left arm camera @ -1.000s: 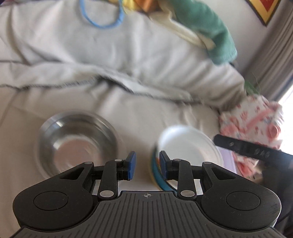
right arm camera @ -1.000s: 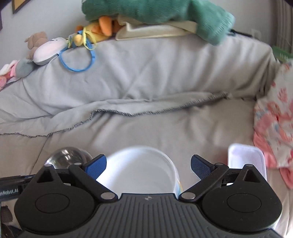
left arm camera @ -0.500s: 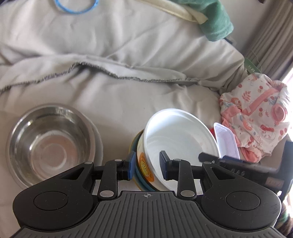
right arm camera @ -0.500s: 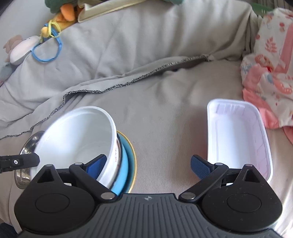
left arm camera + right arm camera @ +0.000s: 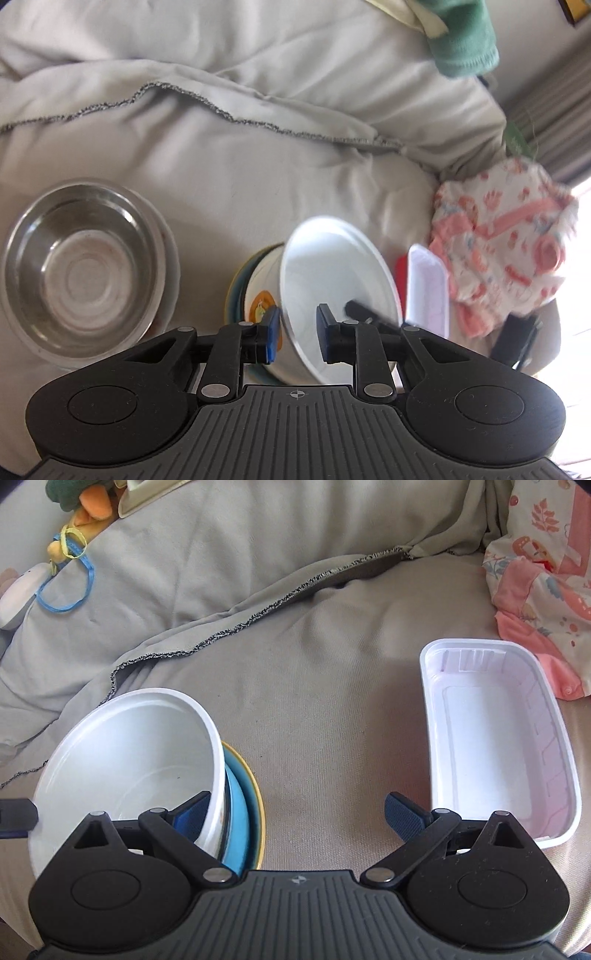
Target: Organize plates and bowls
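A white bowl point(image 5: 332, 266) stands tilted on a blue plate with a yellow rim point(image 5: 240, 812) on the bed. The near wall of the bowl runs between the pads of my left gripper point(image 5: 298, 332), whose jaws are closing. The left pad is against the outside of the bowl; the right pad is inside it, a little off the wall. My right gripper point(image 5: 297, 814) is wide open, with its left finger inside the white bowl point(image 5: 129, 746) and nothing between its pads. An empty steel bowl point(image 5: 81, 269) sits to the left.
A white rectangular plastic tray point(image 5: 495, 746) lies to the right of the bowls. Beyond it is a pink patterned cloth point(image 5: 543, 572). A grey blanket point(image 5: 295, 664) covers the bed, folded up at the back, with toys and a blue ring point(image 5: 66, 587) at the far left.
My left gripper has closed in on the white bowl, whose rim now sits between its slightly narrower pads. My right gripper has sunk toward the bed, its left finger entering the bowl.
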A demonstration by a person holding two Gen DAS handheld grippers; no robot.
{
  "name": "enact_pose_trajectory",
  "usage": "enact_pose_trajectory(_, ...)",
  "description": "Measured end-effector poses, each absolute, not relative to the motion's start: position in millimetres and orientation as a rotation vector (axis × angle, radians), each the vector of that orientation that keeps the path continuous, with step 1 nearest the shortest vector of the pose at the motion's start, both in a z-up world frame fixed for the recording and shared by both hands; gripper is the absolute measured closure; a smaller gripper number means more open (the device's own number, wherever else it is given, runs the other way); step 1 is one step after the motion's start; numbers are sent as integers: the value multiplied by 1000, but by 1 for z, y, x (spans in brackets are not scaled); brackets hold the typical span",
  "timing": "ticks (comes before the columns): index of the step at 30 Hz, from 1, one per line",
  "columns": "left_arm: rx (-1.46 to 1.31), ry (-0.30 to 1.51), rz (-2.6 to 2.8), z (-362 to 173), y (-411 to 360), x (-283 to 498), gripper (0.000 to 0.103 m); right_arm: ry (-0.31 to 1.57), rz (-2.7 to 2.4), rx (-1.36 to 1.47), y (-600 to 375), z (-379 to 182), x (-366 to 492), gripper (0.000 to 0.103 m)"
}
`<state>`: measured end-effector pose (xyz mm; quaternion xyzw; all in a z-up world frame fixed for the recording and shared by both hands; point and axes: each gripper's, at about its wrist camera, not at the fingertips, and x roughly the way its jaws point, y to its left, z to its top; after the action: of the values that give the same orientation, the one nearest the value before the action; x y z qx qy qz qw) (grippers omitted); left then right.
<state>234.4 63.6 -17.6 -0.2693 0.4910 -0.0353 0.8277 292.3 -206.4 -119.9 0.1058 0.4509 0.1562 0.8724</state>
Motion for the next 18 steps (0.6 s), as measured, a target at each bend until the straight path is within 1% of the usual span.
enact_pose_trajectory(6, -585, 1035, -66, -17, 67, 245, 80, 956, 330, 212, -200, -124, 295, 5)
enact_pose_trajectory(12, -569, 1007, -89, -10, 64, 238, 80, 935, 349, 196, -199, -124, 288, 5)
enact_pose_trajectory(18, -432, 953, -78, -21, 57, 240, 80, 923, 384, 181, -196, -127, 284, 5)
